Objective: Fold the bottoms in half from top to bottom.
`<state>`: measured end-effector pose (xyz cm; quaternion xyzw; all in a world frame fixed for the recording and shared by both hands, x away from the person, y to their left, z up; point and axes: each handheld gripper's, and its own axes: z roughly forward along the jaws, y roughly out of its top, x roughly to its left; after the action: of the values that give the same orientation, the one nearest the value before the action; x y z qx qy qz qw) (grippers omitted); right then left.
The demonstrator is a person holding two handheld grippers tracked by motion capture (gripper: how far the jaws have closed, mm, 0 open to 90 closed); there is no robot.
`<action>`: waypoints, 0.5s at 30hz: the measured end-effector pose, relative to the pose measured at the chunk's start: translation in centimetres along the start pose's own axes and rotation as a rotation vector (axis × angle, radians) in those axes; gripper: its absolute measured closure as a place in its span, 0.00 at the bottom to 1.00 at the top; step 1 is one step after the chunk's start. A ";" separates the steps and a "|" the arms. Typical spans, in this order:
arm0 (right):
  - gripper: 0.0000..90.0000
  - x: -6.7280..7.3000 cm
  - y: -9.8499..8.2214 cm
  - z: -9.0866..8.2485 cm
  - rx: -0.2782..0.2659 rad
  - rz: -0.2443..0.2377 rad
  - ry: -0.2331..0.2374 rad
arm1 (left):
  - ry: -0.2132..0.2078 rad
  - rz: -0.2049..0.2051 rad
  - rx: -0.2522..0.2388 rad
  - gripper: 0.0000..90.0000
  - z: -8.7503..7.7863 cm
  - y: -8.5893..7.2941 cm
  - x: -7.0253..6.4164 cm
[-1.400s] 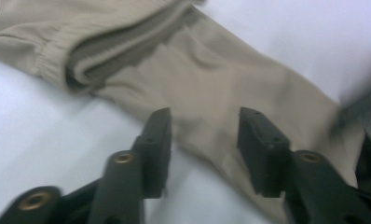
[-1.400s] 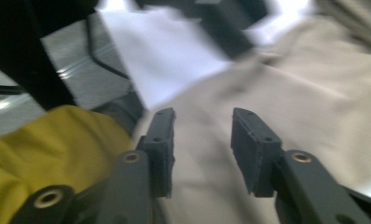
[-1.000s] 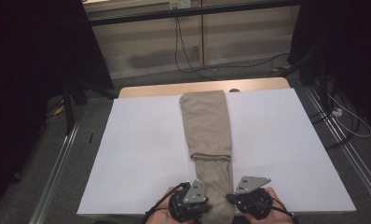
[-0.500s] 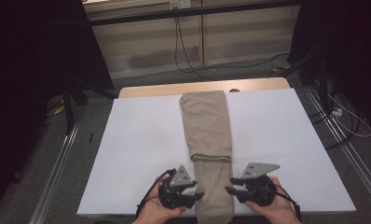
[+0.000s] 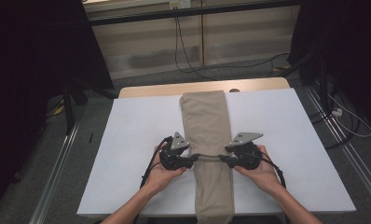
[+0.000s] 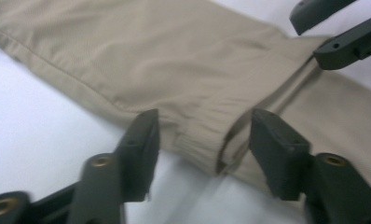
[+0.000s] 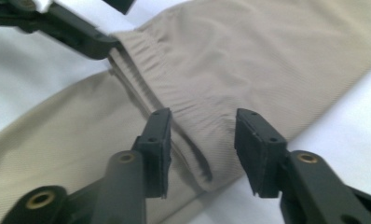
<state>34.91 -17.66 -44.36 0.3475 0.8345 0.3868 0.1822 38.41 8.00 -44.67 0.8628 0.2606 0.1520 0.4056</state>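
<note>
Trousers point(image 5: 205, 122), folded into a long strip, lie along the table's point(image 5: 127, 140) middle. Left tool point(image 5: 189, 161) and right tool point(image 5: 223, 160) flank the elastic cuff point(image 6: 200, 135), jaws spread, likely to pinch both edges.

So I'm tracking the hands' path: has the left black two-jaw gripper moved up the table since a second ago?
Yes. The left gripper went forward from the white table's near edge, up alongside the folded beige trousers, to their elastic hem.

bright overhead light washes the white-covered counter point(image 5: 127, 140) while dark surroundings fall into shadow; both gripper views are soft, with near jaws blurred.
</note>
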 end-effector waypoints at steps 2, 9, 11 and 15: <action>0.65 0.2 -0.2 0.3 0.003 -0.015 0.017 | -0.006 -0.027 0.008 0.74 0.0 -0.2 0.4; 0.62 0.7 -0.7 0.9 0.002 -0.062 -0.002 | -0.027 -0.067 0.010 0.91 0.0 -0.4 0.7; 0.64 0.7 -0.7 1.4 0.020 -0.083 -0.023 | -0.030 -0.080 -0.007 0.88 -0.1 -0.4 0.9; 0.73 0.3 -0.8 2.0 0.025 -0.059 -0.026 | -0.061 -0.036 -0.049 0.66 -0.1 -0.3 0.9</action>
<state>35.44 -16.79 -46.26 0.3300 0.8468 0.3661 0.2001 38.97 8.73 -44.80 0.8521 0.2598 0.1245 0.4370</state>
